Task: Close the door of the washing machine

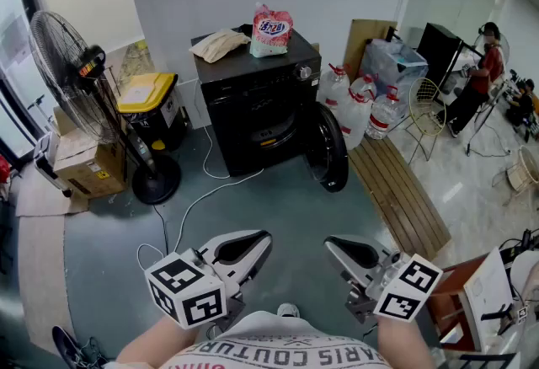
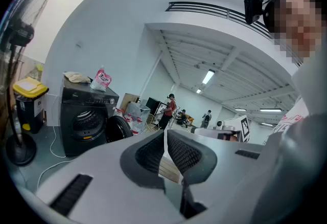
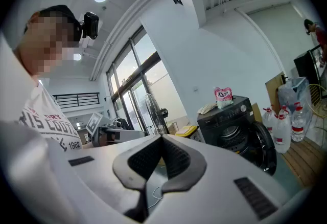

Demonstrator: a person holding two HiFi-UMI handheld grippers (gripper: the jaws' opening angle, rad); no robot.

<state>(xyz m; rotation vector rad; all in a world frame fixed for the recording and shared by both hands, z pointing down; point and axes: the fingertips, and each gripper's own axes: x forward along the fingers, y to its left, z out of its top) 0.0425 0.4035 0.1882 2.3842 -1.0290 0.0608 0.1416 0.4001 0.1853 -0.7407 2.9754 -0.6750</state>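
A black washing machine [image 1: 257, 98] stands against the far wall, its round door [image 1: 327, 148] swung open to the right and the drum showing. Both grippers hang low by the person's body, well short of the machine. My left gripper [image 1: 253, 243] is shut with nothing between its pads, and my right gripper [image 1: 341, 248] is also shut and empty. In the left gripper view the machine [image 2: 84, 118] and door [image 2: 118, 128] lie far off to the left beyond the closed jaws [image 2: 164, 141]. In the right gripper view the machine [image 3: 230, 120] and its door [image 3: 264, 147] sit at the right.
A pink detergent bag [image 1: 271, 29] and a cloth [image 1: 221, 45] lie on the machine. A standing fan [image 1: 67, 64], a yellow-lidded bin [image 1: 152, 106] and a cardboard box [image 1: 80, 165] stand left. Water bottles [image 1: 362, 106] and a wooden pallet [image 1: 396, 190] are right. A white cable [image 1: 194, 199] crosses the floor.
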